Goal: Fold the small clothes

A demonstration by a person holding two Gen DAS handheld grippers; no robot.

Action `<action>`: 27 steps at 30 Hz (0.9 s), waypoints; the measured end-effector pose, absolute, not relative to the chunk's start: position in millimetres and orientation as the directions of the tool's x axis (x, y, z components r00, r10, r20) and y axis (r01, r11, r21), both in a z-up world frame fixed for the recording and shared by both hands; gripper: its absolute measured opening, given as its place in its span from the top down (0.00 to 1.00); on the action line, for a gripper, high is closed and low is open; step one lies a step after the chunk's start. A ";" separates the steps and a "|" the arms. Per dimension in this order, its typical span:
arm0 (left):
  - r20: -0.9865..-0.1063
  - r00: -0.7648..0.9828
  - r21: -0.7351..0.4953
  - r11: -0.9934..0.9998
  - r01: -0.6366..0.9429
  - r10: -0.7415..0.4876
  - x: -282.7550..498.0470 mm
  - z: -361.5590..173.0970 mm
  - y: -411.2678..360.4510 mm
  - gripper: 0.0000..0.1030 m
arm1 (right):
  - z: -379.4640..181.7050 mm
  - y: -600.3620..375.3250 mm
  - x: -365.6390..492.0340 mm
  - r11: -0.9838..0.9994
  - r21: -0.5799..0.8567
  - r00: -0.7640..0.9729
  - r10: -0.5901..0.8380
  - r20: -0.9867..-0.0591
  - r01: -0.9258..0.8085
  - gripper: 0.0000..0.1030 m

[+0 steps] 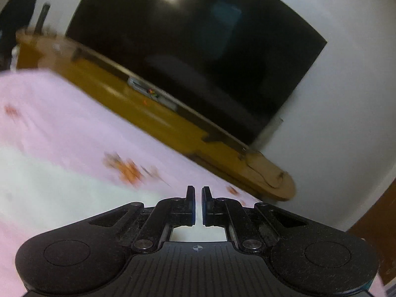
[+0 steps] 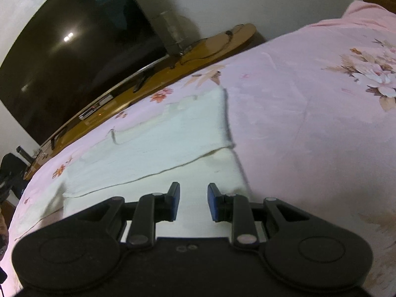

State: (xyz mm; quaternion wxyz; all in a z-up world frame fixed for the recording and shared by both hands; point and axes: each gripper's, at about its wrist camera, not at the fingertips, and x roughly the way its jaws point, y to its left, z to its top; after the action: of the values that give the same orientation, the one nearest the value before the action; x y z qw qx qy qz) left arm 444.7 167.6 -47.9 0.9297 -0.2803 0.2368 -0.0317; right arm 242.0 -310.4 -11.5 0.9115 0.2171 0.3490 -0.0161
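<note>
My left gripper (image 1: 198, 204), jaws drawn almost together with nothing visible between them, hangs above the pink flowered bedspread (image 1: 74, 128); this view is blurred. My right gripper (image 2: 193, 201) has its jaws partly apart, holding nothing, poised over the near part of the white garment (image 2: 158, 143). The garment lies flat on the bedspread, one layer folded over another. Beyond the bed, a dark television (image 2: 74, 49) stands on a wooden shelf (image 2: 217, 42).
</note>
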 end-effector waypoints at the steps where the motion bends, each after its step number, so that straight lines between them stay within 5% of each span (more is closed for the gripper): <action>1: -0.428 0.891 -0.552 0.824 -0.125 -0.152 439.8 -53.8 163.2 0.95 | -10.7 -314.8 241.8 0.905 0.384 0.753 0.122 -0.647 0.183 0.75; 2: -0.436 0.893 -0.579 0.795 -0.182 -0.113 431.2 -62.1 166.2 0.95 | -9.1 -319.0 241.1 0.906 0.385 0.754 0.126 -0.644 0.177 0.75; 3: -0.446 0.891 -0.619 0.749 -0.238 -0.086 425.5 -72.1 178.4 0.82 | -7.4 -322.1 240.6 0.908 0.384 0.755 0.130 -0.643 0.170 0.74; 4: -0.457 0.887 -0.645 0.709 -0.285 -0.059 417.4 -80.3 191.9 0.64 | -6.4 -325.4 240.9 0.912 0.377 0.753 0.132 -0.644 0.163 0.74; 5: -0.468 0.884 -0.661 0.668 -0.341 -0.012 409.0 -87.2 206.9 0.21 | -5.9 -328.7 241.9 0.916 0.367 0.749 0.130 -0.650 0.160 0.74; 6: -0.471 0.876 -0.650 0.633 -0.421 0.099 392.5 -92.6 227.3 0.11 | -6.1 -331.6 242.3 0.919 0.360 0.747 0.125 -0.654 0.161 0.74; 10: -0.503 0.838 -0.684 0.494 -0.537 0.213 355.2 -109.3 302.7 0.15 | -14.9 -338.1 243.4 0.912 0.364 0.735 0.115 -0.669 0.188 0.73; 15: -0.520 0.815 -0.769 0.275 -0.577 0.254 331.9 -137.4 385.2 0.39 | -27.8 -312.5 254.0 0.923 0.351 0.703 0.144 -0.696 0.159 0.73; 23: -0.509 0.830 -0.793 0.252 -0.555 0.226 354.7 -137.9 421.3 0.40 | -6.5 -273.4 263.8 0.931 0.355 0.735 0.179 -0.654 0.089 0.72; 25: -0.518 0.823 -0.775 0.281 -0.566 0.231 355.2 -143.6 412.0 0.51 | -2.7 -272.3 264.0 0.930 0.356 0.741 0.179 -0.647 0.086 0.72; 27: -0.562 0.796 -0.731 0.316 -0.605 0.225 364.4 -147.0 413.3 0.96 | -1.2 -273.6 262.2 0.930 0.355 0.746 0.173 -0.644 0.091 0.72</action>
State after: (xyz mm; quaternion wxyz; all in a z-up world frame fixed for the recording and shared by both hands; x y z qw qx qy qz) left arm 364.4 413.3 -147.0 0.7904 -0.5228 0.1819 0.2623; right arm 262.2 -273.6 -1.2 0.9157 0.1853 0.3559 0.0225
